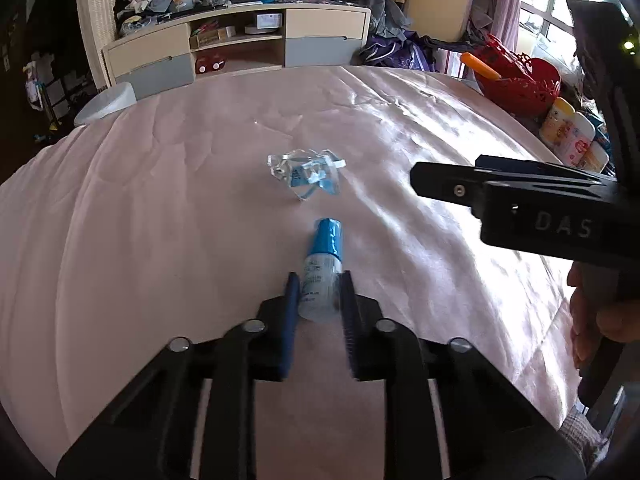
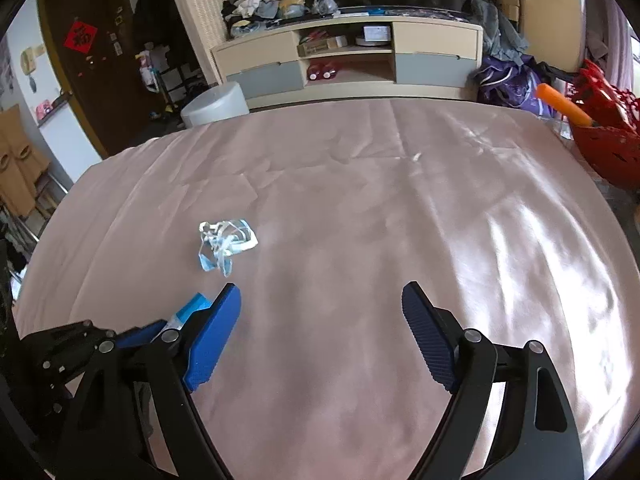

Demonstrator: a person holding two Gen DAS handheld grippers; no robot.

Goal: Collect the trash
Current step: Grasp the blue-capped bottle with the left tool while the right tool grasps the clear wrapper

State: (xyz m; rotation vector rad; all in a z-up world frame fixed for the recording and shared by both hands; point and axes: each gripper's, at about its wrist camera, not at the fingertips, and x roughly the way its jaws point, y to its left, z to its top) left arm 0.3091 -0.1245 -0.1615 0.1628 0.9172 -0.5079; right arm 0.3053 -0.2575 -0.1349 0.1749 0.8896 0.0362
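Note:
A small white bottle with a blue cap (image 1: 322, 268) sits between the blue pads of my left gripper (image 1: 319, 294), which is shut on it just above the pink tablecloth (image 1: 160, 220). The bottle's blue end (image 2: 192, 306) shows in the right wrist view behind my right gripper's left finger. A crumpled clear-and-blue plastic wrapper (image 1: 306, 174) lies on the cloth ahead of the bottle; it also shows in the right wrist view (image 2: 224, 244). My right gripper (image 2: 320, 308) is open and empty, to the right of the bottle, and appears from the side in the left wrist view (image 1: 416, 180).
A red basket (image 1: 520, 76) with an orange stick and several tubs (image 1: 572, 136) stand at the table's right edge. A white round bin (image 2: 214, 106) stands beyond the far left edge. A cream cabinet (image 2: 348, 60) is behind.

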